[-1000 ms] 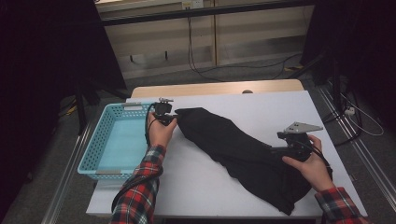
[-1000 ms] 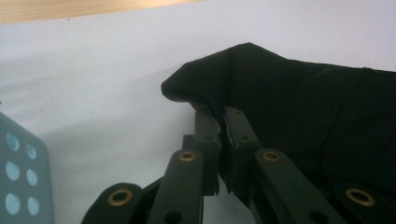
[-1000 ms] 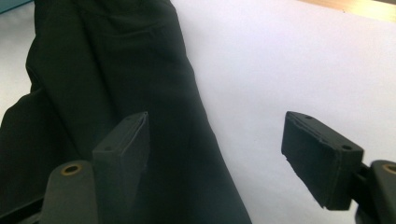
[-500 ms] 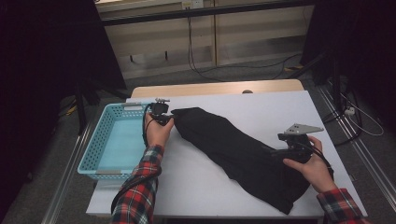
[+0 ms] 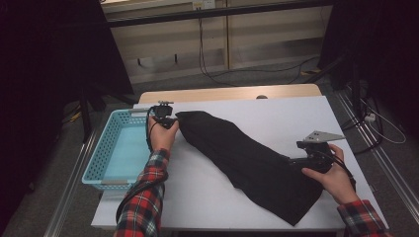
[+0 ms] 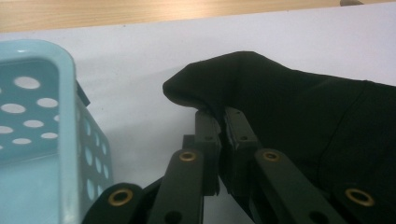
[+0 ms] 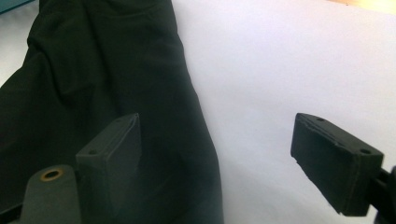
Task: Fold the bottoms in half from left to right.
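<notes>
Since the earlier frame: right gripper (image 5: 295, 159) jaws have just been opening, with the cloth's edge between them, and the far end of the black garment (image 5: 249, 160) has slid a little toward the basket with the left hand.
Right gripper: released; in the right gripper view (image 7: 215, 140) its two pads stand wide apart, one over the cloth's edge, the other over bare white worktop (image 7: 289, 70), neither pressing.
Garment, place: flat on the worktop (image 5: 207, 192), running from the near right corner, beside the right hand, to the far left, just short of the basket.
Garment, long axis: a diagonal, near right to far left; the near end is broader, the far end narrows to a bunched tip.
Left gripper: clenched on the garment; in the left gripper view (image 6: 221, 114) the pads are pinched together on a fold (image 6: 210, 86) at the tip, which lifts slightly over them.
Deciding relation: the basket (image 5: 106, 160) lies just left of the held tip, along the worktop's left edge, so I judge the left hand is the nearer one to carry the cloth over its rim (image 6: 65, 93); the right hand sits at the opposite end, well apart from the basket.
Counts: one garment, one basket, two grippers, one worktop.
</notes>
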Demonstrator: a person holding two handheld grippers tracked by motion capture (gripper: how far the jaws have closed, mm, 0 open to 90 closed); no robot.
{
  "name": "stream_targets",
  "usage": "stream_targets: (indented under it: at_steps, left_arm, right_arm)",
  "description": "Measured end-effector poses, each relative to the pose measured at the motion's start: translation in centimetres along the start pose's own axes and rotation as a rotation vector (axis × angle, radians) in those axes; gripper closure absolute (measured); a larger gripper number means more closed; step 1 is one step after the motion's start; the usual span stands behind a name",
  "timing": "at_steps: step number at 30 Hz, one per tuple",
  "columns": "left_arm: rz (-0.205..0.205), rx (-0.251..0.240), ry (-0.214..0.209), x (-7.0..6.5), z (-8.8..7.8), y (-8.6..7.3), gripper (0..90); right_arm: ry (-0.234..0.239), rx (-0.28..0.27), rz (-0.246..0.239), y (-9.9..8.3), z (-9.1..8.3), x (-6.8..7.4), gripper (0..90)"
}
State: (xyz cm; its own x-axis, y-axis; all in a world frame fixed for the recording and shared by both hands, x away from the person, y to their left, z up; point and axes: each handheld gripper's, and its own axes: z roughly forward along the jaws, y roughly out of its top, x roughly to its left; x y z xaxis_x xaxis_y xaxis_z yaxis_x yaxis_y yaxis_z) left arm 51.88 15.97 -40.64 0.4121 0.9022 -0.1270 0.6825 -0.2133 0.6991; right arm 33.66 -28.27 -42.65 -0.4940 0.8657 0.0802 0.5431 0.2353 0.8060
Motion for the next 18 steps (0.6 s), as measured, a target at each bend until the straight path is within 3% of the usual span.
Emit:
stream_targets:
  at_steps: [4,9,10,14,18]
  left_arm:
    - [0.001,-0.007,0.014,-0.1,-0.2,-0.1,85.5]
    - [-0.007,0.018,0.019,-0.1,0.1,-0.7,82.5]
    - [-0.007,0.014,0.0,-0.2,0.2,-0.7,76.5]
    - [0.003,0.013,-0.071,-1.5,0.3,-0.6,38.6]
    - [0.048,0.01,-0.126,-2.8,0.1,-1.1,29.1]
  right_arm:
    - [-0.009,0.015,0.0,-0.6,-0.7,-0.1,18.7]
    - [-0.016,0.026,0.002,-1.5,-1.6,0.0,22.2]
    - [-0.016,0.03,0.003,-1.7,-1.8,0.0,22.7]
    - [-0.012,0.044,0.0,-2.4,-2.5,0.4,29.8]
    - [0.014,0.049,0.002,-2.8,-3.2,0.8,45.6]
